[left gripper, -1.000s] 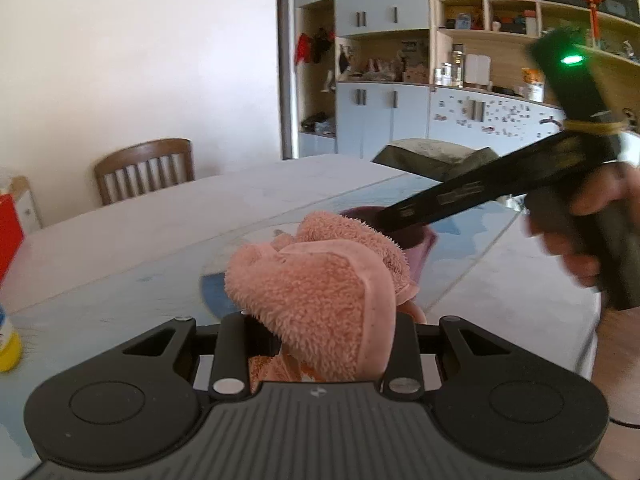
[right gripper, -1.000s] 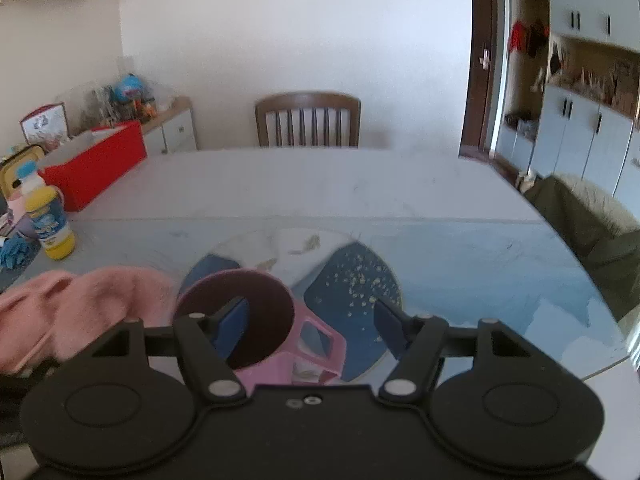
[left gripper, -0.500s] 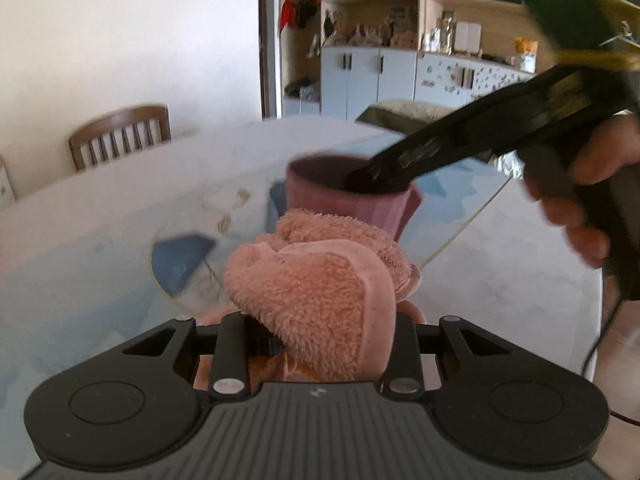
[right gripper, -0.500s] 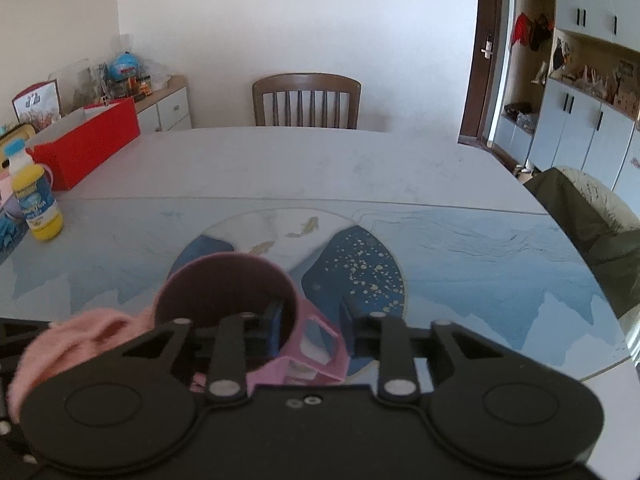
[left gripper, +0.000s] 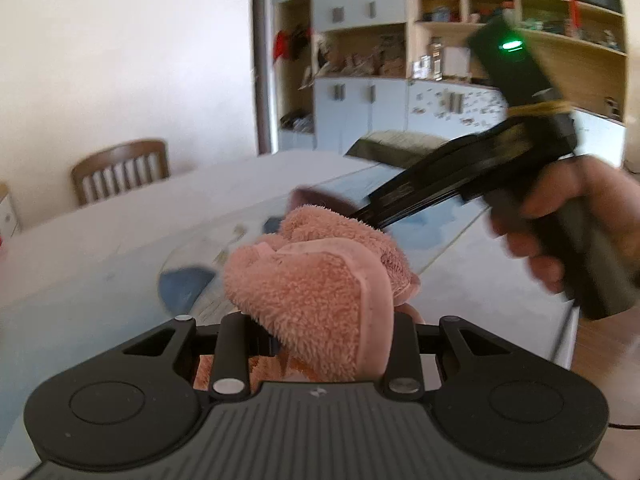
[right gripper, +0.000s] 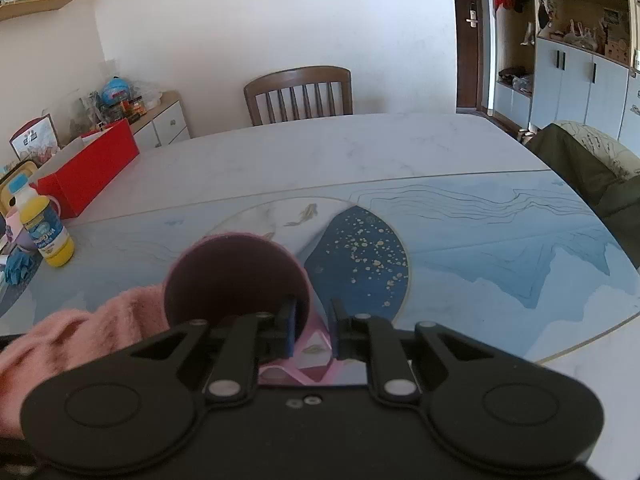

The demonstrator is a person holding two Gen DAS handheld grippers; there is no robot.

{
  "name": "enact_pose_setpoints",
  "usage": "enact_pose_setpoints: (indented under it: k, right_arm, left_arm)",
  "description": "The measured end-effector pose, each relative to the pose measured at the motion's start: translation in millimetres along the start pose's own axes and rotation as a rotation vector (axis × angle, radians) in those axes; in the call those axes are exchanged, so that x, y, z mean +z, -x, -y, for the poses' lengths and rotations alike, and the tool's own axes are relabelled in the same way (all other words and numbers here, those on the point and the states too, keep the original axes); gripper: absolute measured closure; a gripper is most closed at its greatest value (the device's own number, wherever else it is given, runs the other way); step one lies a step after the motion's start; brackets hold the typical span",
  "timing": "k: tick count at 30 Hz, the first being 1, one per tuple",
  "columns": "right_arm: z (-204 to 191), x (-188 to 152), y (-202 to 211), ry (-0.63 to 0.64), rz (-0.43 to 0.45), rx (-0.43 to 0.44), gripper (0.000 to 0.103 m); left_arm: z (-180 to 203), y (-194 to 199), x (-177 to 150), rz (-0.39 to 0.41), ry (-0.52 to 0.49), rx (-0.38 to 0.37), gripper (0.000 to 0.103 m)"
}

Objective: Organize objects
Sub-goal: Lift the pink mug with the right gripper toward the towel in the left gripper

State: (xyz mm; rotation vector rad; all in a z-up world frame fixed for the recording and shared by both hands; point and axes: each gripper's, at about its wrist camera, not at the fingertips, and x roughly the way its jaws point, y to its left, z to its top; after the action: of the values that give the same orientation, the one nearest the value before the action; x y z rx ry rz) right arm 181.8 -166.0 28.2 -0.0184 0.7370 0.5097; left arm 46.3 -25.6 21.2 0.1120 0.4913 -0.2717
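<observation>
Two task things in play: a pink cup (right gripper: 236, 276) and a pink fluffy towel (left gripper: 316, 300). Cup sits at the near middle of the table (right gripper: 360, 152), on the blue patterned mat (right gripper: 500, 248), with the towel touching its left side in the right wrist view. Cup looks rigid, light, smooth-walled, likely a bit slippery; the rim wall or the handle side is the obvious place to grab. Towel is soft, light, bunches easily; pinching a thick fold works. Right gripper (right gripper: 312, 320) has just been closing, jaws now narrow with the cup's right wall between them, one finger inside the rim, one outside; pads appear to press on it. Left gripper (left gripper: 316, 344) is clamped on the towel bundle, which bulges out above the fingers. Yellow bottle (right gripper: 46, 228) and red box (right gripper: 92, 164) stand at far left, well apart.
</observation>
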Motion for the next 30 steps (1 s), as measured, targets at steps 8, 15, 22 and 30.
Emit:
enact_pose_setpoints:
  k: [8, 15, 22, 30]
  right_arm:
    - [-10, -3, 4, 0.021, -0.004, -0.018, 0.091]
    - [-10, -6, 6, 0.004, 0.010, -0.013, 0.091]
    - [-2, -10, 9, -0.071, 0.016, 0.007, 0.092]
    - [-4, -12, 9, -0.089, 0.008, 0.014, 0.092]
  left_arm:
    - [-8, -35, 4, -0.057, 0.015, 0.019, 0.072]
    - [-42, -53, -13, -0.142, 0.109, 0.065, 0.072]
    - [-28, -18, -19, -0.065, 0.071, 0.018, 0.072]
    - [0, -7, 0, 0.000, -0.011, -0.060, 0.072]
